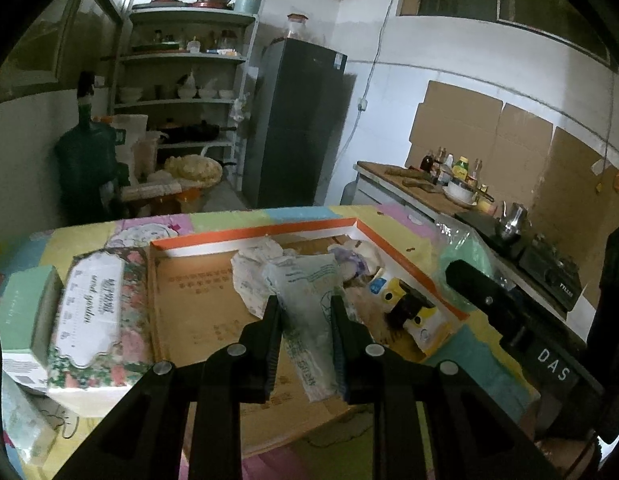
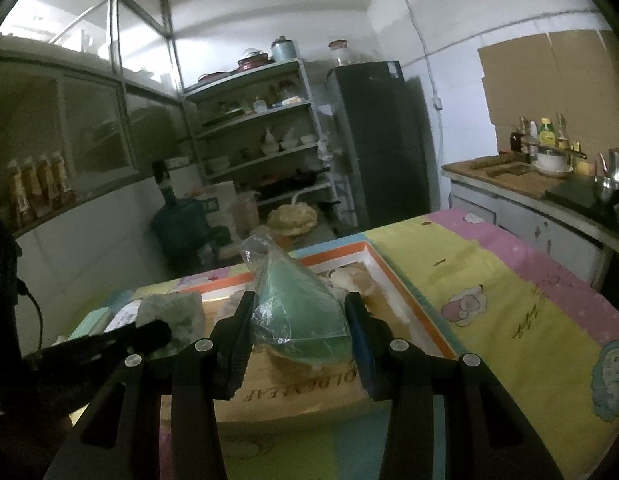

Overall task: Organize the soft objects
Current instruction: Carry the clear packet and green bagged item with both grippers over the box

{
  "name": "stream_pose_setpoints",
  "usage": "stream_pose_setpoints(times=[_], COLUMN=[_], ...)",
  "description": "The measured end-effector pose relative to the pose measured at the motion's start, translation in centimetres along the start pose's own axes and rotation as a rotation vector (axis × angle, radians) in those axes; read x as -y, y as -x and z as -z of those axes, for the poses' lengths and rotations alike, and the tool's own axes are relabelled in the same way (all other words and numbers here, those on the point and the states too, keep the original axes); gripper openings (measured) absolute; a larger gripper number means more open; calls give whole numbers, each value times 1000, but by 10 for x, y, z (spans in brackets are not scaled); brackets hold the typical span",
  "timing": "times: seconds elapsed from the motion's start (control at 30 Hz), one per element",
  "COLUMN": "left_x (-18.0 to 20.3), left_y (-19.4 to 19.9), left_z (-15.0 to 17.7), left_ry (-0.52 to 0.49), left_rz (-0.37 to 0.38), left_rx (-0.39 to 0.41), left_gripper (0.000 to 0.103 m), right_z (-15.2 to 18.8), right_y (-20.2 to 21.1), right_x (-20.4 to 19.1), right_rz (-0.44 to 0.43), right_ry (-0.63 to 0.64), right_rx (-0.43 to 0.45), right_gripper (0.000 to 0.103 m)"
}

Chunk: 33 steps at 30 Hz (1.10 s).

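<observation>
While clamped: two packs (image 1: 305, 292), one box (image 1: 253, 236)

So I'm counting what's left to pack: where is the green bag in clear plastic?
The green bag is clamped in the right tongs, held above the orange-rimmed box; the left view shows it right of that box.

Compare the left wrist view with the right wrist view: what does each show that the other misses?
Only the left wrist view shows the floral tissue pack and the yellow packet in the box. Only the right wrist view shows the row of bottles behind glass. Both show the orange-rimmed box, the fridge, and each gripper shut on a soft bag.
</observation>
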State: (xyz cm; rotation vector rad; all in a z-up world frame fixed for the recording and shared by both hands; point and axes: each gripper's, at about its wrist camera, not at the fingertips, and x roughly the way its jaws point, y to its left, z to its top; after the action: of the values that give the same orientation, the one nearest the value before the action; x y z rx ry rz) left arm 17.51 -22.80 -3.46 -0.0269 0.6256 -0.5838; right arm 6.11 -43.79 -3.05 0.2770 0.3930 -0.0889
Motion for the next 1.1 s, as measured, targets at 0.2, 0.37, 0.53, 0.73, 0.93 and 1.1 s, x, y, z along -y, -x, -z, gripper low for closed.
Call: stream_pose_setpoints(times=[0.2, 0.37, 0.53, 0.73, 0.93, 1.1], left_x=[2, 3, 5, 7, 7, 9], left_y=[-14, -23, -30, -35, -43, -52], left_z=[2, 3, 5, 8, 9, 12], left_ry=[7, 10, 12, 14, 14, 8], left_rz=[1, 5, 3, -2, -2, -13], left_rx=[-26, -46, -62, -74, -97, -122], left_gripper=[23, 23, 23, 23, 23, 23], right_z=[0, 2, 6, 9, 8, 9], right_y=[-12, -21, -28, -36, -40, -46], right_x=[5, 7, 13, 16, 15, 12], right_rz=[0, 4, 12, 13, 17, 28], right_ry=[-15, -24, -40, -47, -43, -26], right_rx=[-19, -38, -55, -80, -98, -136], right_gripper=[45, 45, 45, 45, 45, 45])
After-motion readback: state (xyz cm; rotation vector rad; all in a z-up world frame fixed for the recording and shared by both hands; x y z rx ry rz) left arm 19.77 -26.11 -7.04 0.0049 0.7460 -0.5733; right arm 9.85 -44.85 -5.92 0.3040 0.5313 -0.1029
